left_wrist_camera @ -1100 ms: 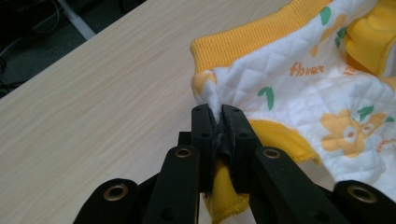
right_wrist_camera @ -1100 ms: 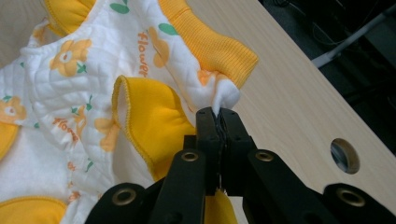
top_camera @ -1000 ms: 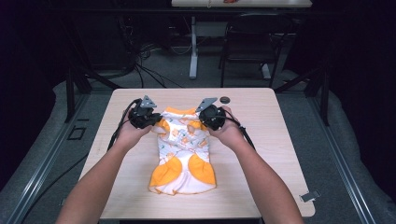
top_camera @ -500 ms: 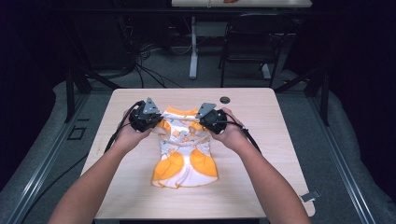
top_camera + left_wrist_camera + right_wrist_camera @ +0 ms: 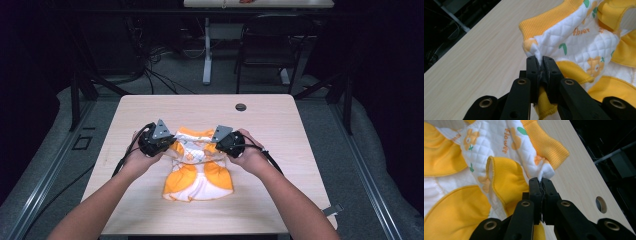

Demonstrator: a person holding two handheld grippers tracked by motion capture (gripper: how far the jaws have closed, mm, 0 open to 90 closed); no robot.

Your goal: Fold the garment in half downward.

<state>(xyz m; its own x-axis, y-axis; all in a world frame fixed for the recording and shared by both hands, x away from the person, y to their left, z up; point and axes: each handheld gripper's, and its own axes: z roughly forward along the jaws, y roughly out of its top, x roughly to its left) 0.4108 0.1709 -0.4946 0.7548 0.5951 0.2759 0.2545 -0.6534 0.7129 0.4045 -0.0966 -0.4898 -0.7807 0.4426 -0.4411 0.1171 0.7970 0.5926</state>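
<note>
Both grippers' jaws clamp the garment [image 5: 197, 167]; left gripper [image 5: 541, 72], right gripper [image 5: 541, 191].

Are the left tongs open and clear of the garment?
No: the left tongs are shut, pinching the quilted baby garment at its edge.

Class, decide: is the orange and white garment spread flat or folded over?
Folded over: the garment's far edge is doubled back toward the person, pinched at both corners.

One garment [image 5: 199, 165], two grippers [image 5: 172, 144]
</note>
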